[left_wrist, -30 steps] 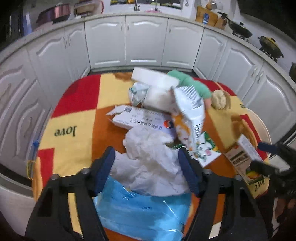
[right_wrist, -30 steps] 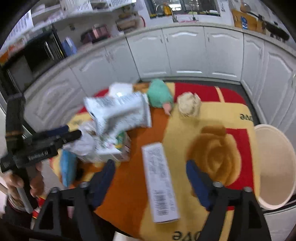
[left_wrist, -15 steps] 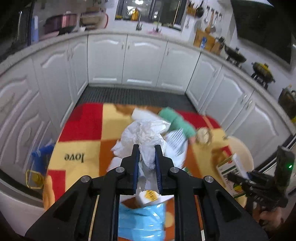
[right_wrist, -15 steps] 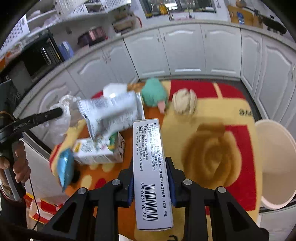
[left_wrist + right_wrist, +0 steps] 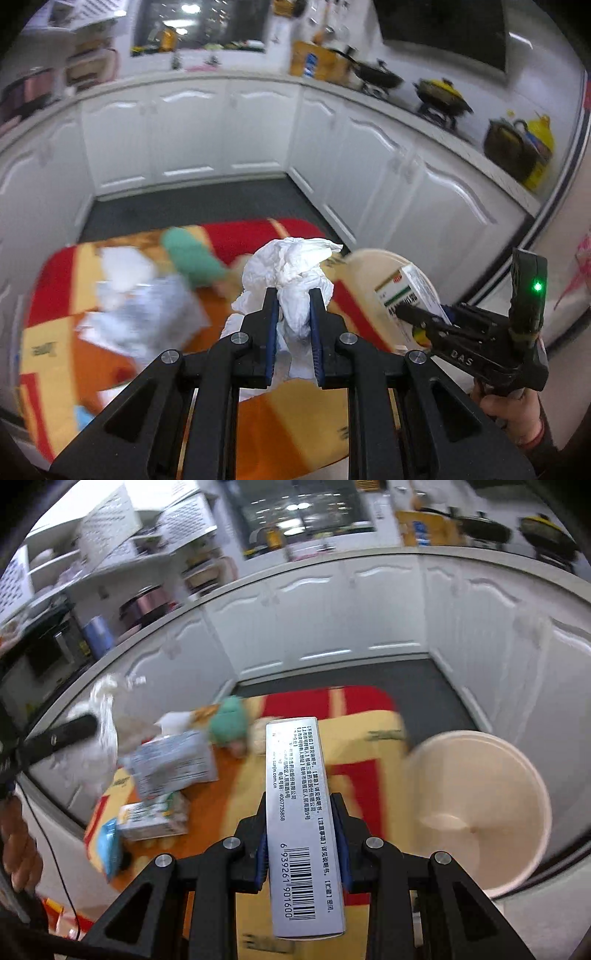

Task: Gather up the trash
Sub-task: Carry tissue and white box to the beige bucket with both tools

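Observation:
My left gripper [image 5: 293,295] is shut on a crumpled white tissue [image 5: 291,266], held up above the table. The right gripper [image 5: 300,801] is shut on a long silver medicine box [image 5: 301,812] with a barcode, lifted over the table. In the left wrist view that right gripper [image 5: 406,309] shows at the right, holding the box [image 5: 410,291] in front of the cream round bin [image 5: 369,291]. In the right wrist view the bin [image 5: 480,760] stands open just right of the table, and the left gripper's finger [image 5: 74,727] with the tissue [image 5: 101,716] shows at the far left.
A red, yellow and orange cloth covers the table [image 5: 362,746]. On it lie a crumpled foil bag [image 5: 173,760], a green-and-white carton [image 5: 151,819], a blue packet [image 5: 109,843], a green plush toy [image 5: 229,723] and a white box [image 5: 123,264]. White kitchen cabinets [image 5: 192,136] ring the room.
Both grippers went from open to shut, the left on the tissue and the right on the silver box. Both then lifted their loads and swung right toward the cream bin.

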`<state>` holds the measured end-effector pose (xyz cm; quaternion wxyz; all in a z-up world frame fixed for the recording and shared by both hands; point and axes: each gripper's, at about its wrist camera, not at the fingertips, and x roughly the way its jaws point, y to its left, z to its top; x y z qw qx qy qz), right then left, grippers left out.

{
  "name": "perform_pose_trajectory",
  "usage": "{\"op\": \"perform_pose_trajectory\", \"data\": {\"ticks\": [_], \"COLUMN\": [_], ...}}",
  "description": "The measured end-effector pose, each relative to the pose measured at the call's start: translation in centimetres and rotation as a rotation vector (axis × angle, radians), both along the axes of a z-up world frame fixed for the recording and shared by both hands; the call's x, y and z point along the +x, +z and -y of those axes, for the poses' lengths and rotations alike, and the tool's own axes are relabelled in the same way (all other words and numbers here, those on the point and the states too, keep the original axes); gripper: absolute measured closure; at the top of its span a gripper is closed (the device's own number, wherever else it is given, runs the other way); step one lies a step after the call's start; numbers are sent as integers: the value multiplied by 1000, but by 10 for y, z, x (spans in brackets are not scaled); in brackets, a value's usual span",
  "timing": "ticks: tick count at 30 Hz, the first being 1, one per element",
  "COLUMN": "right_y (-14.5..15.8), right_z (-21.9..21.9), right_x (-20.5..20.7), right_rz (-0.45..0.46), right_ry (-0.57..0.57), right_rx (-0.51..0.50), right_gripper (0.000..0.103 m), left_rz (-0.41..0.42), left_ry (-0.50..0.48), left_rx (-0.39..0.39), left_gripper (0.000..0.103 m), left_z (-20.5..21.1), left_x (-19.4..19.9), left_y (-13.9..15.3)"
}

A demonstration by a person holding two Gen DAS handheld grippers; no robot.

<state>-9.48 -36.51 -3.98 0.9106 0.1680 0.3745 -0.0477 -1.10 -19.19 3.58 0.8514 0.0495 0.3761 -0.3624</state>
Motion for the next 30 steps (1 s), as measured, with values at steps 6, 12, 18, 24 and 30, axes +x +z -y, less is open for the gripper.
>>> {"op": "perform_pose_trajectory", "data": {"ticks": [6,12,18,24,30], "right_y": [-24,-40,-58,-75,-82], "right_z": [61,100,127,143,151], "right_x": [-18,-23,-20,-22,-29], "right_rz": [-55,-97,-130,-159,-173], "right_ry": [-139,-204,-241,-286,-311], "right_rx": [22,18,36,64,81], "right_gripper": [75,75,75,73,55], "left_rz": [-69,-117,-129,-213,-188], "left_ry": [-77,-116,-107,-125,-111], "left_rx": [13,18,37,27,31], "left_gripper": [90,90,86,58,57], "left_z": [83,150,192,208,207], "left_x": [-3,0,8,17,15], "left_y": [-29,-59,-85,-109,-108]}}
